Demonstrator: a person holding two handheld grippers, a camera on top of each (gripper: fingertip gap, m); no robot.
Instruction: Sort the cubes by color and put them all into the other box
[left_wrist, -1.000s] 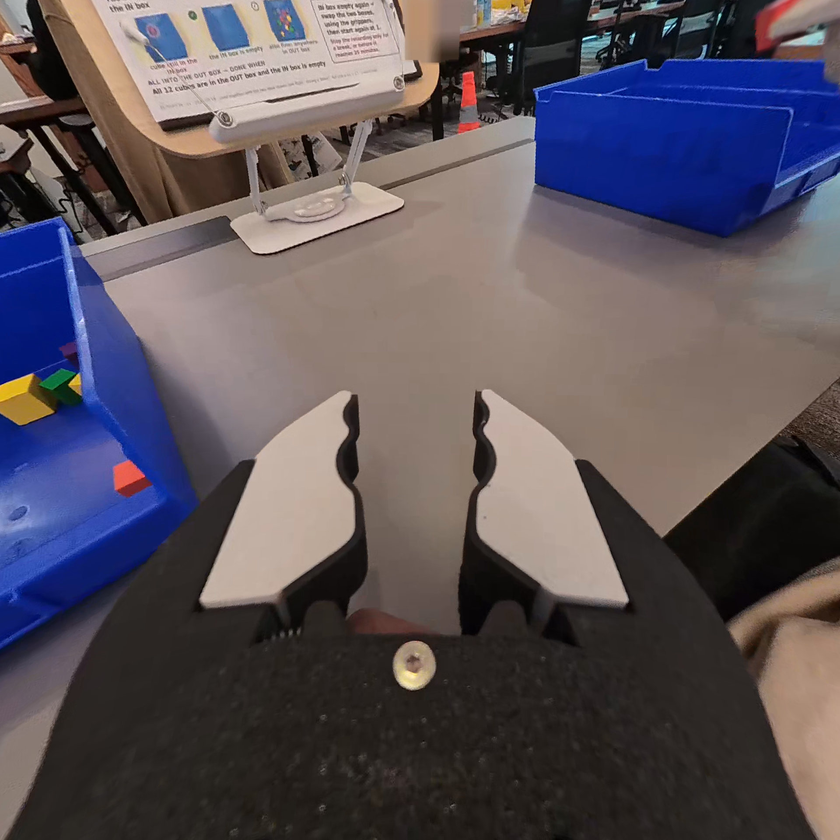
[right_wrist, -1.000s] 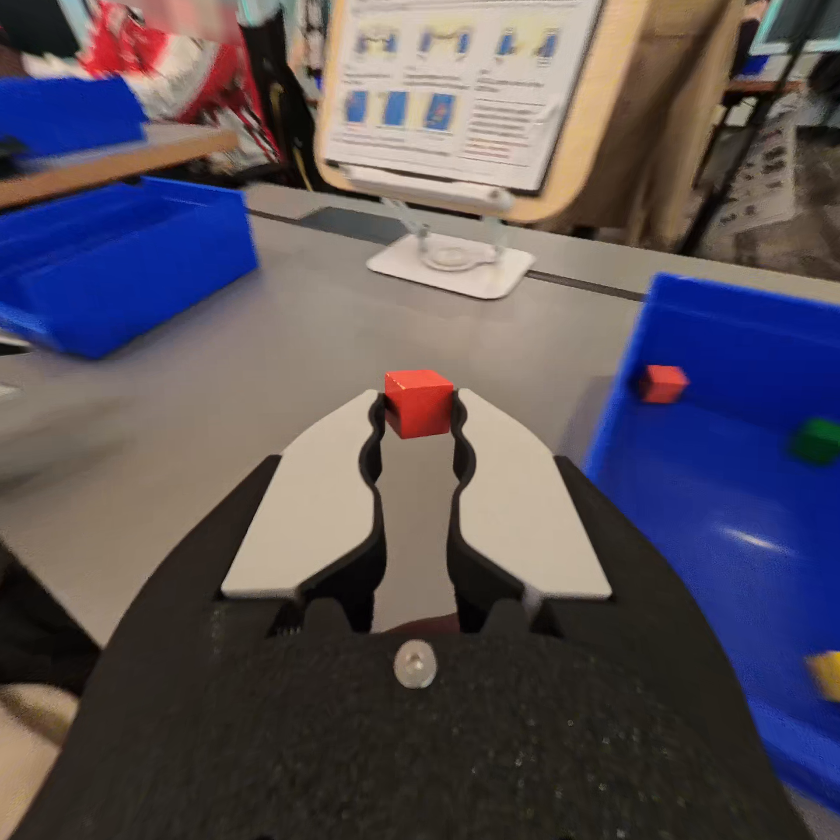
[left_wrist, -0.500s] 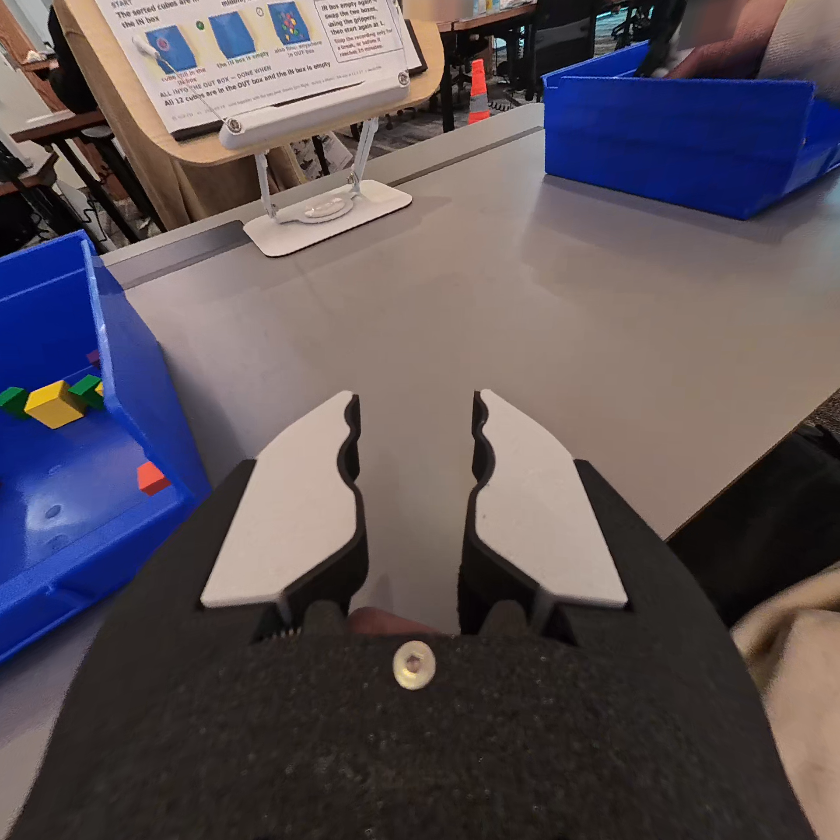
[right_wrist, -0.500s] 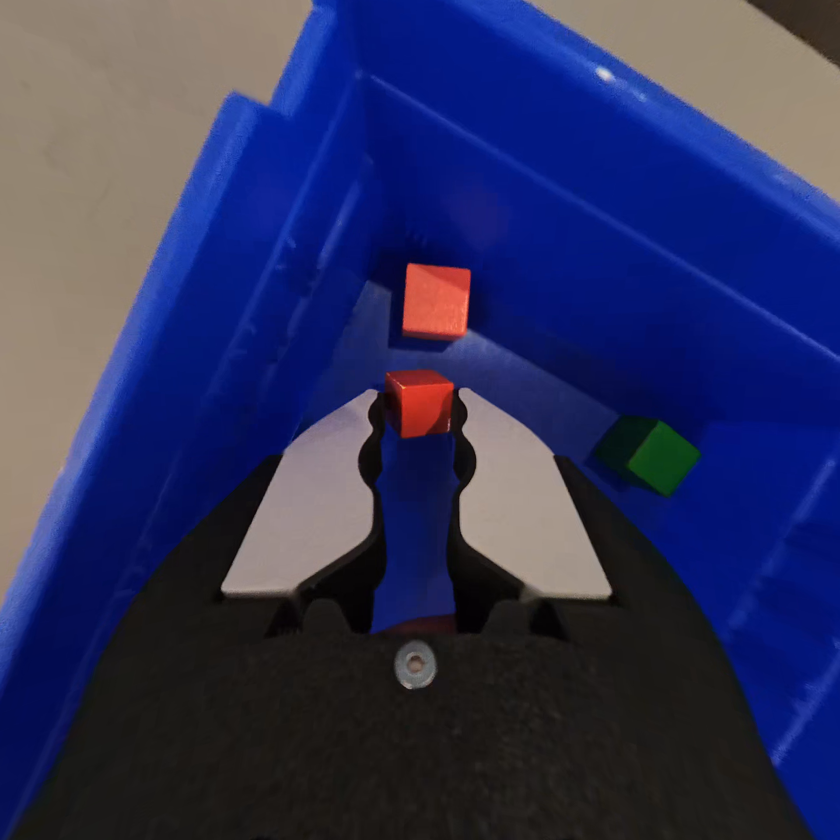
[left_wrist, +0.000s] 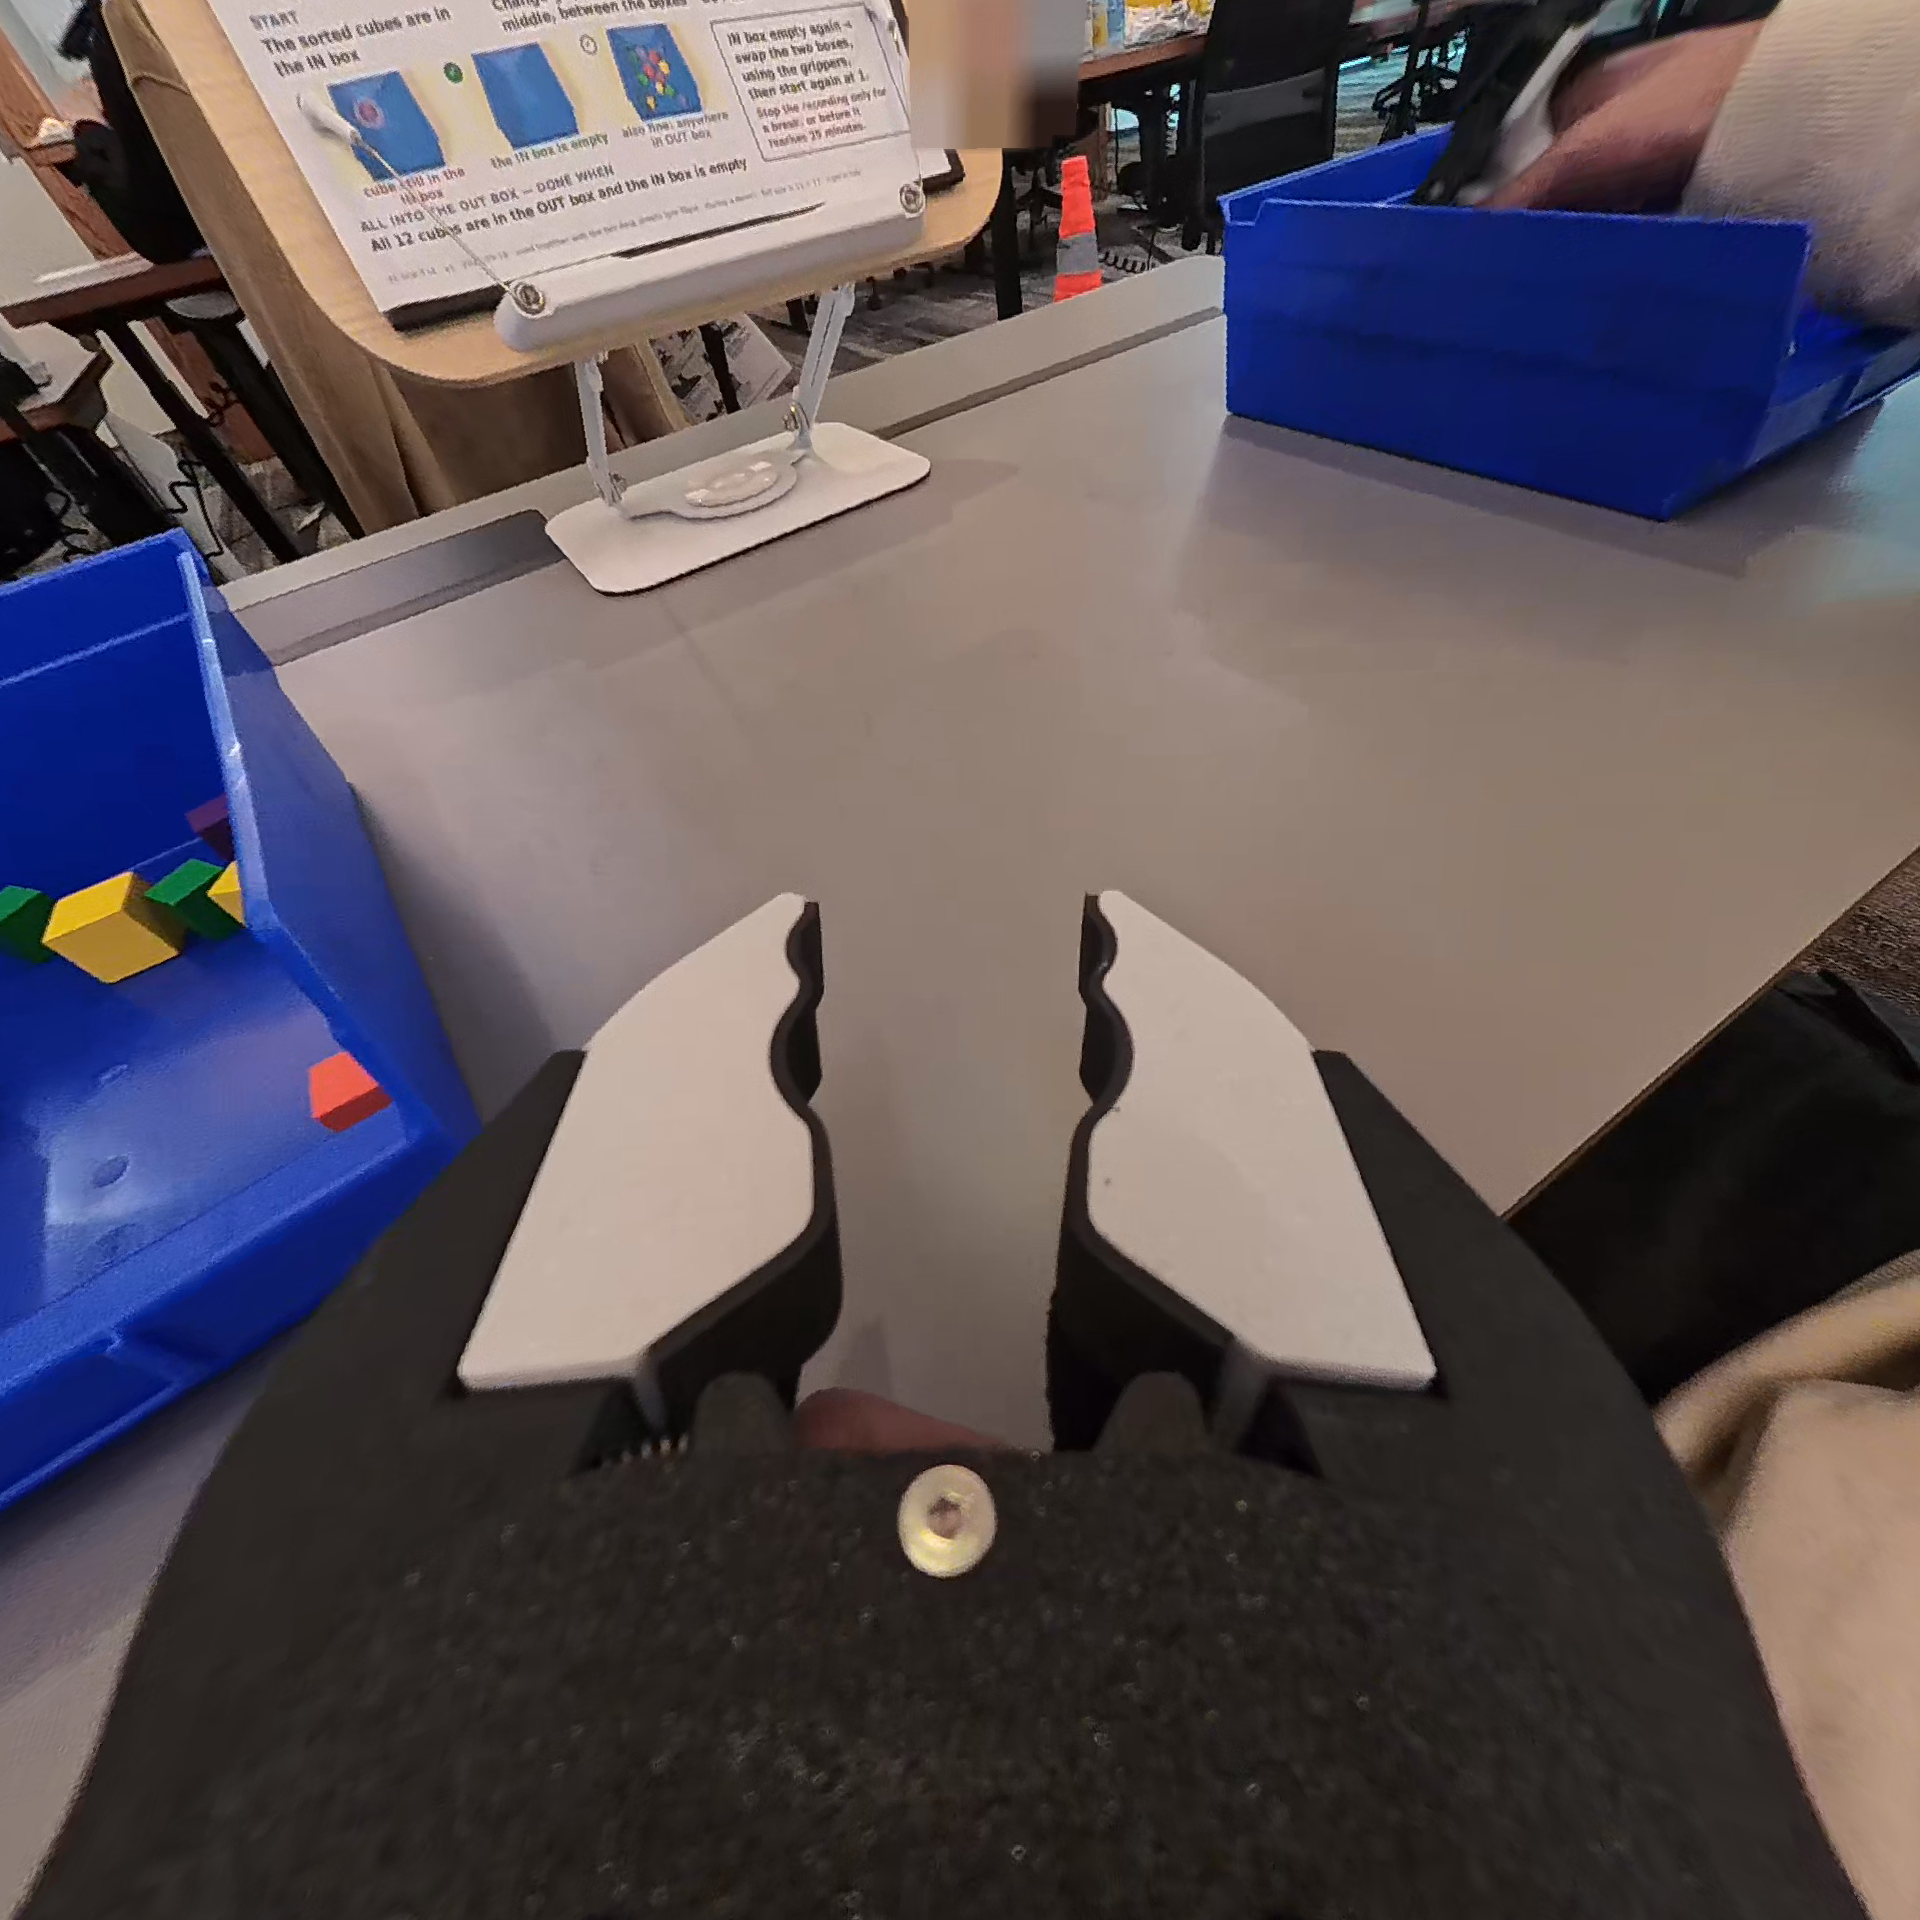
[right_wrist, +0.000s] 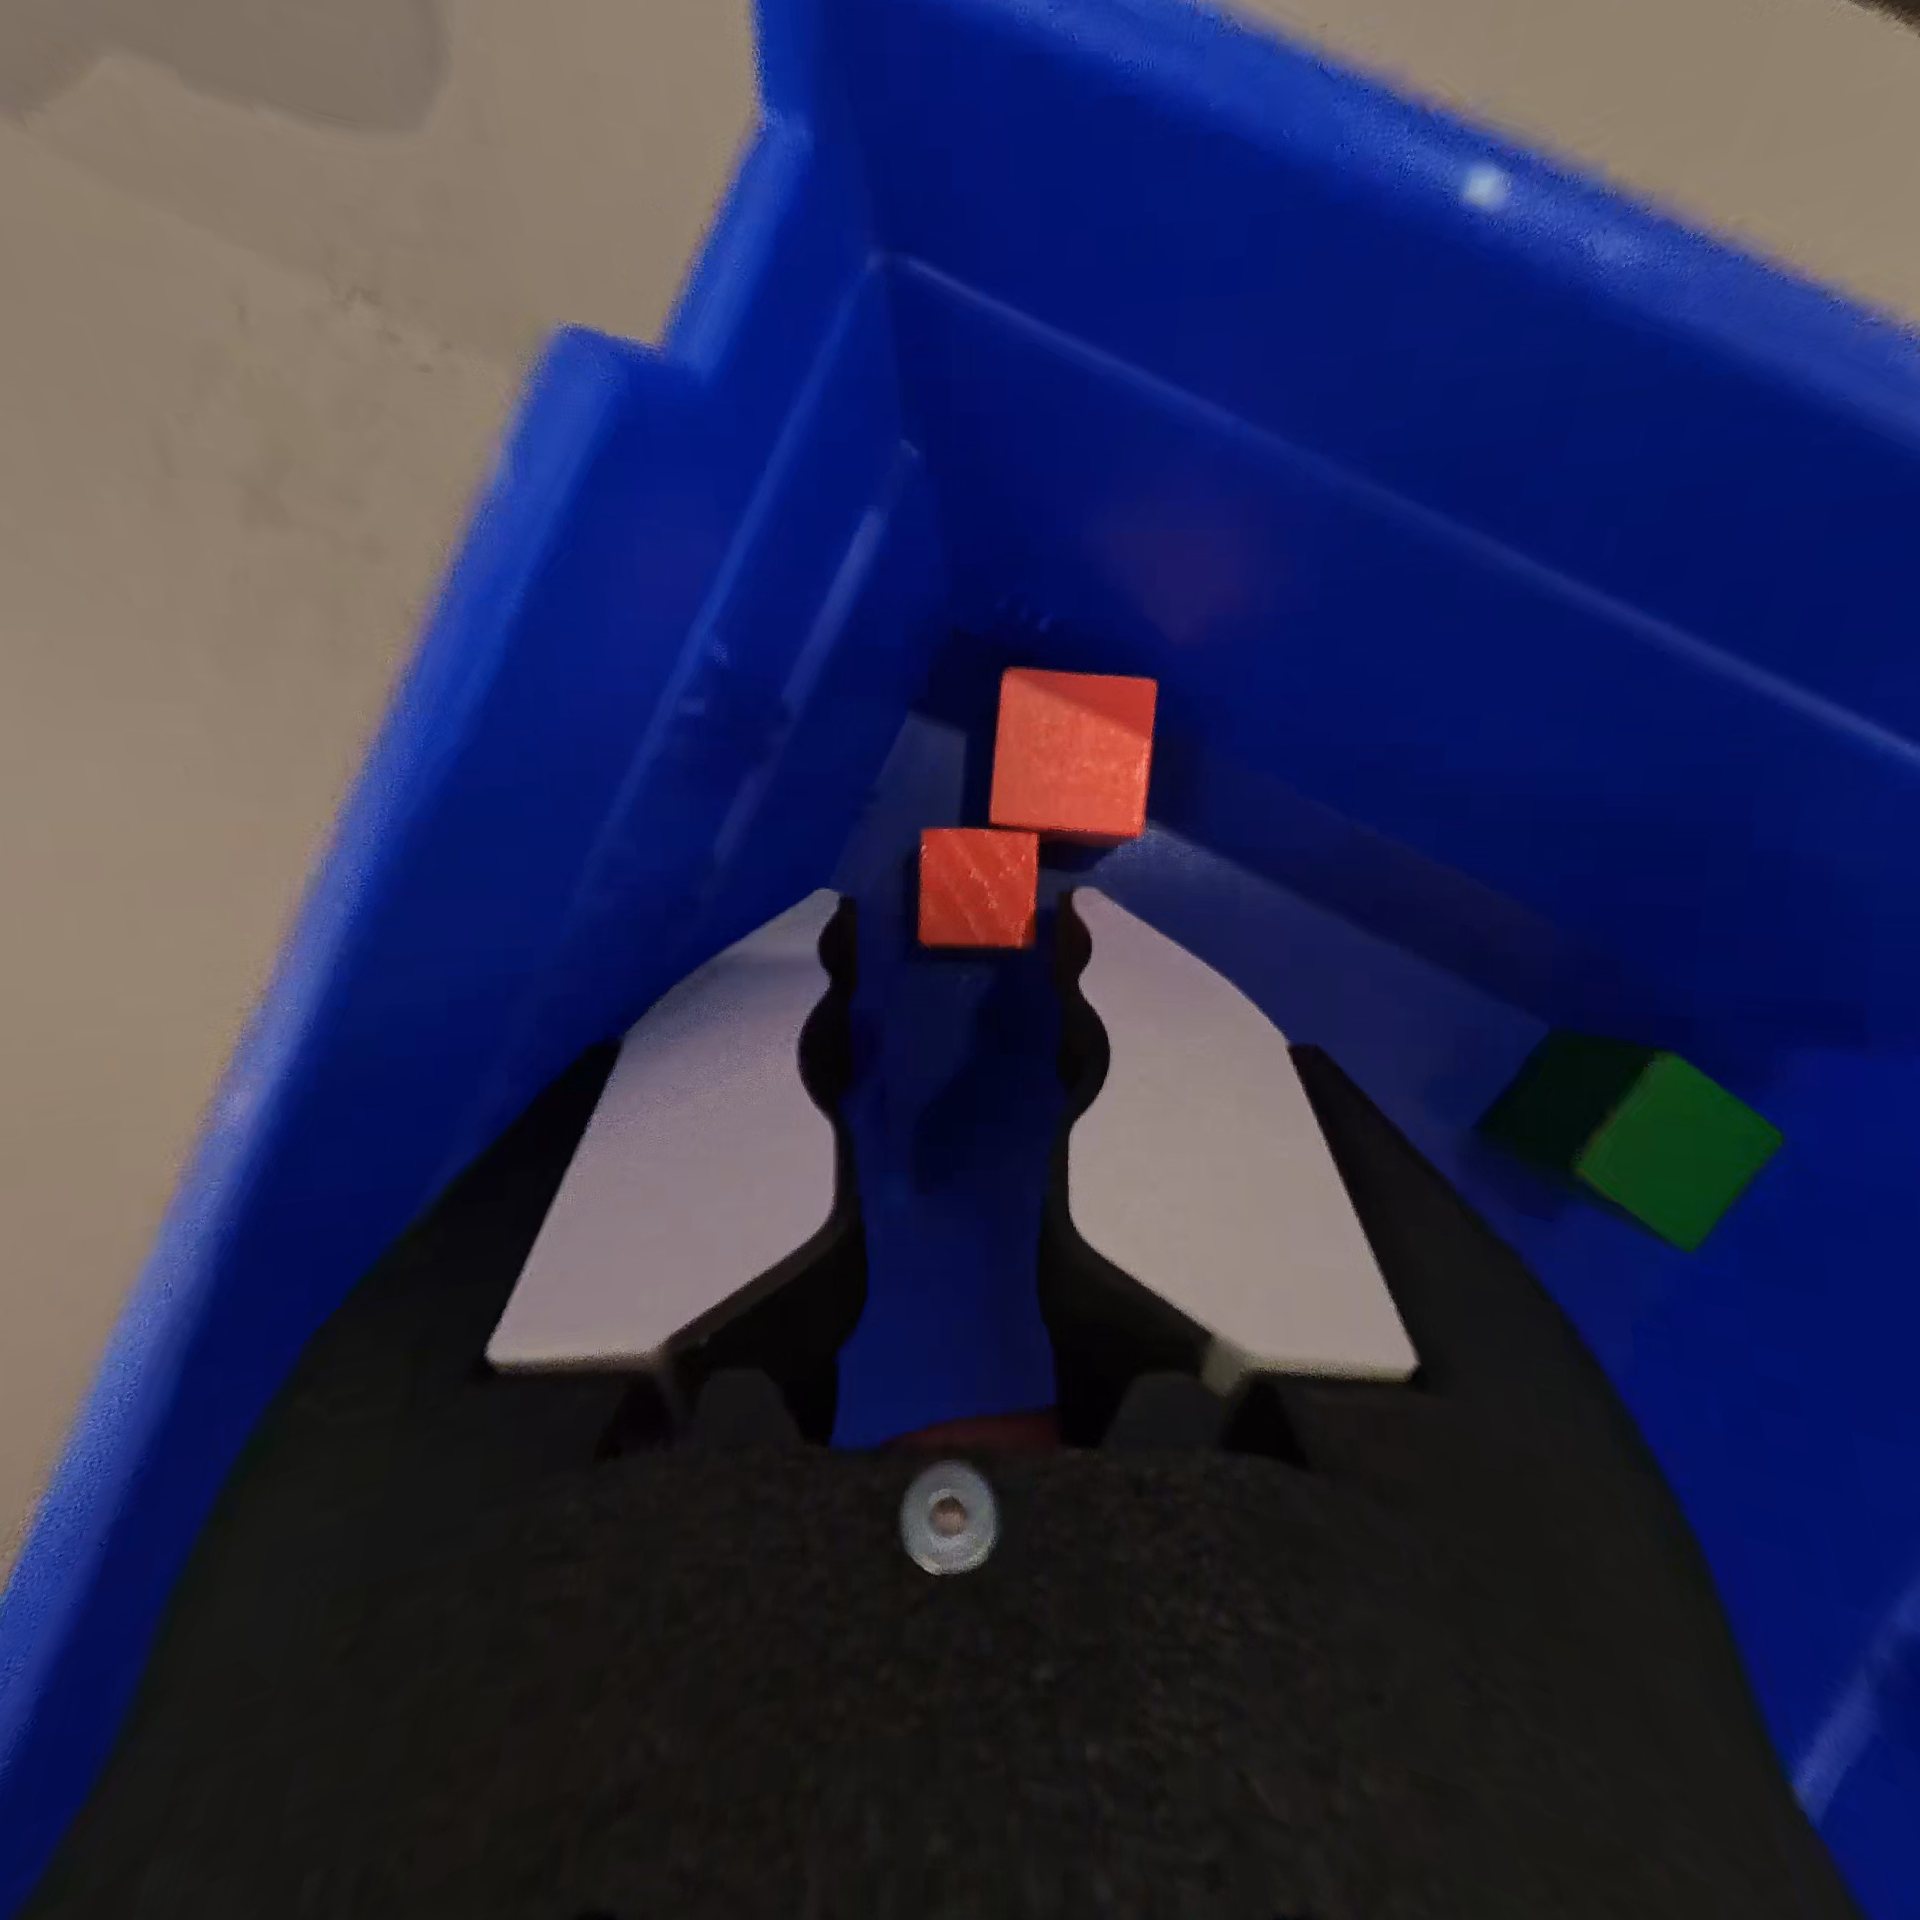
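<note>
In the blue box (right_wrist: 520, 831) corner, right gripper (right_wrist: 951, 914) parted — small red cube (right_wrist: 977, 888) loose, contact unclear.

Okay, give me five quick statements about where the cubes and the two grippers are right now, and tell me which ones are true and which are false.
1. The right gripper is clamped on a red cube. False: its jaws are apart, and the small red cube sits free just ahead of the tips.
2. Two red cubes lie near the corner of the blue box. True: the second red cube is just beyond the first.
3. A green cube lies in that same box. True.
4. The left gripper holds a yellow cube. False: it is open and empty over the grey table.
5. The left-hand box is empty. False: a yellow cube, among others, is in it.
</note>
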